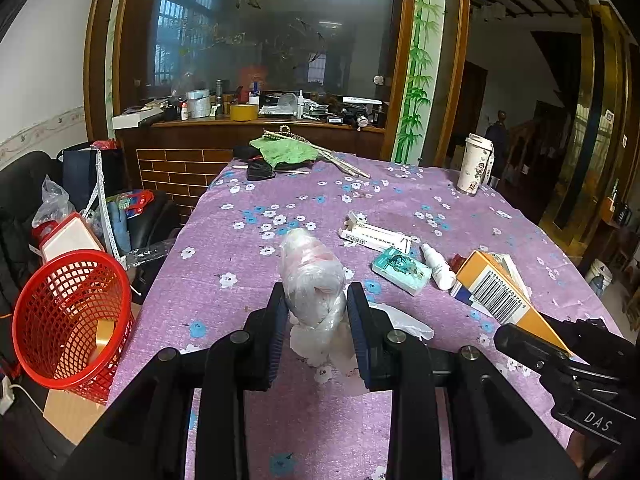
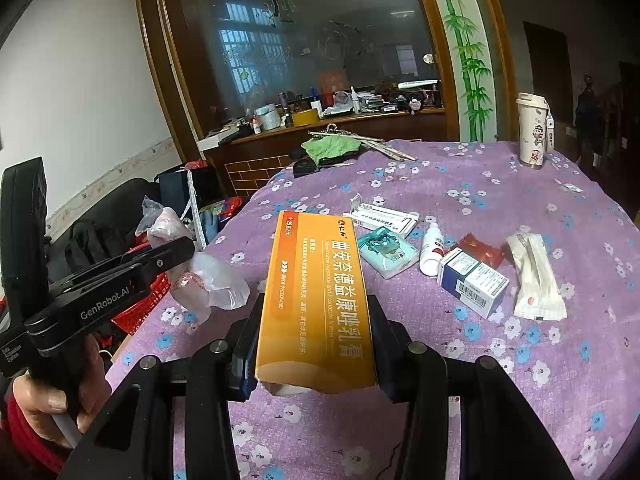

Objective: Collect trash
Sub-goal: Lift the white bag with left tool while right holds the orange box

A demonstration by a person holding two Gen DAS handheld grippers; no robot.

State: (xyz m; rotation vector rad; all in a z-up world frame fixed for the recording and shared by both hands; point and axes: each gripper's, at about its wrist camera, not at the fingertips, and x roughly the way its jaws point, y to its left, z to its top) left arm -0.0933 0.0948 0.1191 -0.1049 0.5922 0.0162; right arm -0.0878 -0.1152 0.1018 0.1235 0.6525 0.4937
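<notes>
left wrist view: the left gripper (image 1: pixel 316 300) has its pads closed on a crumpled clear plastic bag (image 1: pixel 314 276), which is lifted off the purple flowered tablecloth (image 1: pixel 248 280) near the table's left edge.
right wrist view: the right gripper (image 2: pixel 312 344) clamps a long orange medicine box (image 2: pixel 316 300) between its pads, the box held above the near part of the table.
bin: a red mesh basket (image 1: pixel 68 316) stands tilted just off the table's left edge; a yellowish strip of something shows inside it, otherwise its contents are unclear.
done so far: two pieces are picked up, one in each gripper; neither is over the basket yet.
left on the table: toward the right side lie a white carton (image 2: pixel 384 216), a teal packet (image 2: pixel 386 254), a small white bottle (image 2: pixel 432 250), a red wrapper (image 2: pixel 480 250), a blue-and-white box (image 2: pixel 472 282) and a white sachet (image 2: pixel 536 276).
not clearly trash: a white tumbler (image 2: pixel 534 132) at the far right corner and a green cloth (image 2: pixel 332 146) at the far edge.
judgement: early to middle of the job; both held pieces need dropping in the basket, then the cluster needs several more trips.
</notes>
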